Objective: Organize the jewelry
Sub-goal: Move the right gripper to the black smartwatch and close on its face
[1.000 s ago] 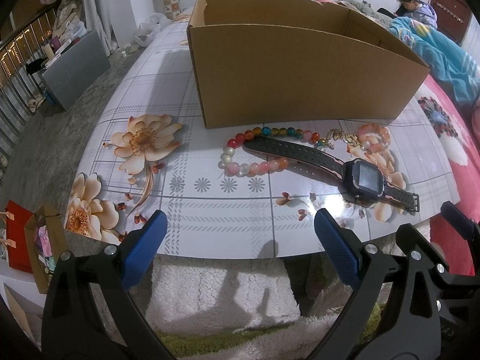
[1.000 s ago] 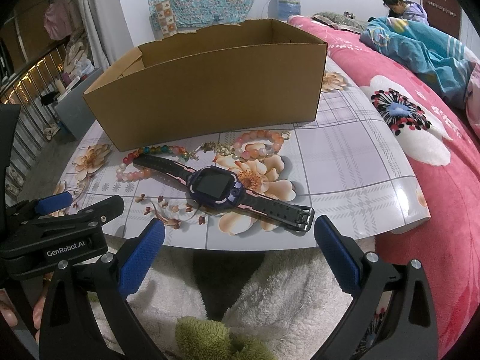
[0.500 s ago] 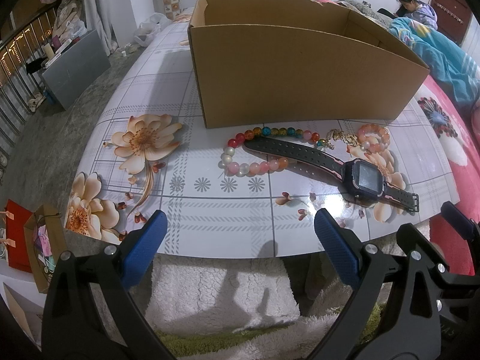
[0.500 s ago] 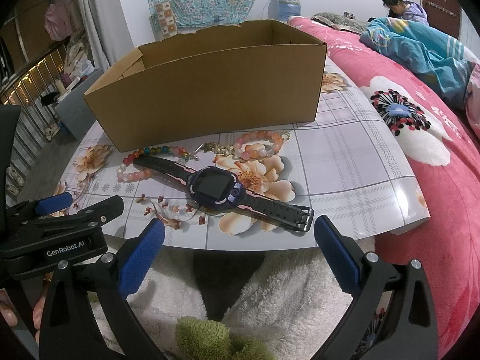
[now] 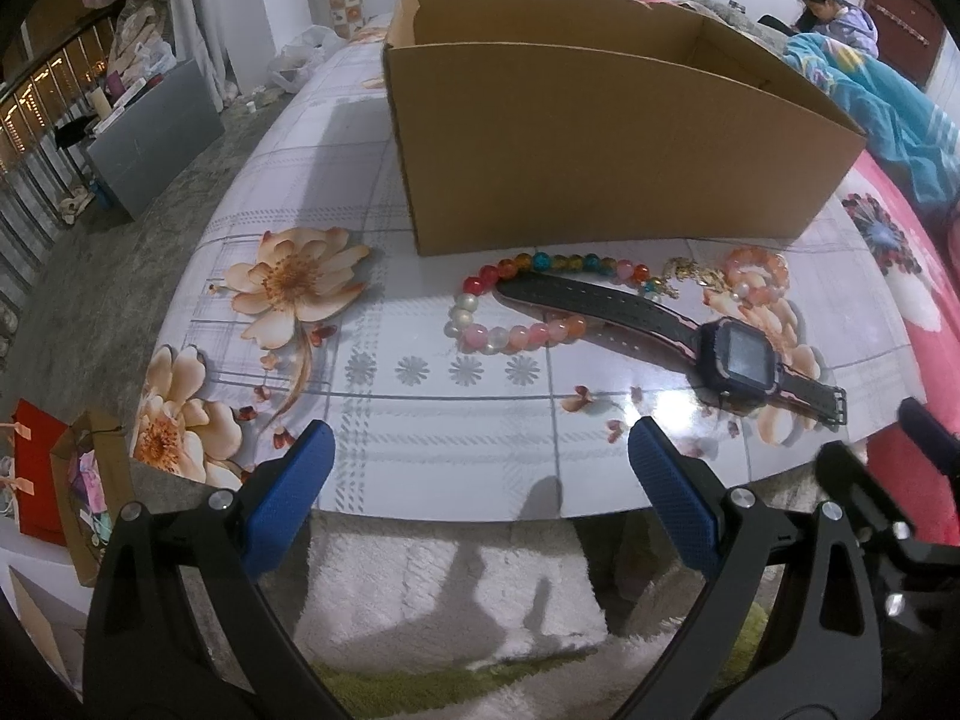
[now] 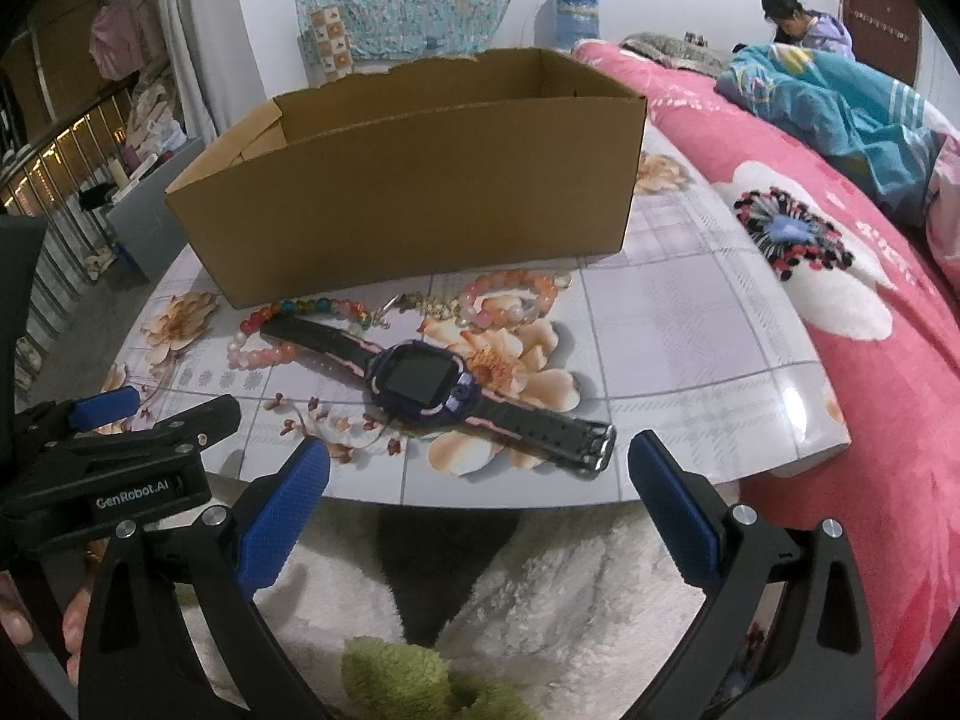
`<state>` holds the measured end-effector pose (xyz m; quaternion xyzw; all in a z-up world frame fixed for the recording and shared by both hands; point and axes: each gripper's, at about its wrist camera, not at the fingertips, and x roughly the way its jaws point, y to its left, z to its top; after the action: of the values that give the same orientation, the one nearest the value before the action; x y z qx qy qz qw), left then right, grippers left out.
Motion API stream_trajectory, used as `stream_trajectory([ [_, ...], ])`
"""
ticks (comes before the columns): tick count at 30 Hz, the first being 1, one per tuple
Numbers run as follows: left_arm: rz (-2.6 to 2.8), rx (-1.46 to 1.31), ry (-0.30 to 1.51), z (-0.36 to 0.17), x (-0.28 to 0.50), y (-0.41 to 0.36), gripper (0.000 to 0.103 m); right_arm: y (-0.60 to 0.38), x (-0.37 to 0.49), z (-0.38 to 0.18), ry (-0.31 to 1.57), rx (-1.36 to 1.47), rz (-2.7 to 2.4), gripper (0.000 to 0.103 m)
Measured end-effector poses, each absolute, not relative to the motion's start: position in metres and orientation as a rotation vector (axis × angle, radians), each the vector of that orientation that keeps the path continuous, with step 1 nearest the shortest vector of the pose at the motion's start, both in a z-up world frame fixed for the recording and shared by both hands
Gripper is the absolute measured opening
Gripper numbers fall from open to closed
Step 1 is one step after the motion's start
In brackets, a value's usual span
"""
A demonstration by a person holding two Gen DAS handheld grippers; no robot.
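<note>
An open cardboard box (image 5: 600, 144) (image 6: 414, 192) stands on the floral table. In front of it lie a multicoloured bead bracelet (image 5: 516, 306) (image 6: 288, 330), a small gold chain (image 5: 684, 273) (image 6: 420, 303), a pink-orange bead bracelet (image 5: 753, 273) (image 6: 510, 300) and a dark watch (image 5: 741, 357) (image 6: 420, 381) with a black and pink strap. My left gripper (image 5: 480, 492) hangs open at the table's near edge, short of the multicoloured bracelet. My right gripper (image 6: 480, 498) is open too, just before the watch's buckle end. Nothing is between either pair of fingers.
A pink flowered bed (image 6: 840, 252) with a blue blanket (image 6: 840, 102) runs along the right; a person sits at its far end. White fluffy rug (image 5: 432, 588) lies below the table edge. Gift bags (image 5: 66, 480) stand on the floor at left.
</note>
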<state>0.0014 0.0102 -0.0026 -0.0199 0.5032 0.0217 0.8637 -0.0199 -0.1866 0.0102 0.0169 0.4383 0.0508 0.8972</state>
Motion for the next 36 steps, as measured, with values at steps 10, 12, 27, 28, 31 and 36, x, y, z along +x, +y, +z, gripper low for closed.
stream_trajectory([
  [10, 0.089, -0.031, 1.021, -0.006, 0.012, 0.034, 0.095, -0.201, -0.015, 0.018, 0.78, -0.061, 0.104, 0.097],
  [12, 0.068, -0.034, 1.014, -0.007, 0.013, 0.038, 0.095, -0.2, -0.014, 0.018, 0.767, -0.068, 0.116, 0.097],
  [27, -0.312, -0.257, 0.84, -0.005, 0.026, 0.061, 0.095, -0.165, 0.014, -0.004, 0.835, 0.001, 0.293, 0.066],
  [28, -0.323, -0.26, 0.835, -0.005, 0.028, 0.061, 0.095, -0.163, 0.014, -0.006, 0.84, 0.002, 0.298, 0.061],
  [31, -0.371, -0.252, 0.838, -0.006, 0.031, 0.055, 0.095, -0.159, 0.015, -0.015, 0.858, -0.009, 0.305, 0.055],
  [36, -0.46, -0.324, 0.898, -0.01, 0.042, 0.049, 0.094, -0.156, 0.018, -0.027, 0.886, -0.032, 0.302, 0.05],
])
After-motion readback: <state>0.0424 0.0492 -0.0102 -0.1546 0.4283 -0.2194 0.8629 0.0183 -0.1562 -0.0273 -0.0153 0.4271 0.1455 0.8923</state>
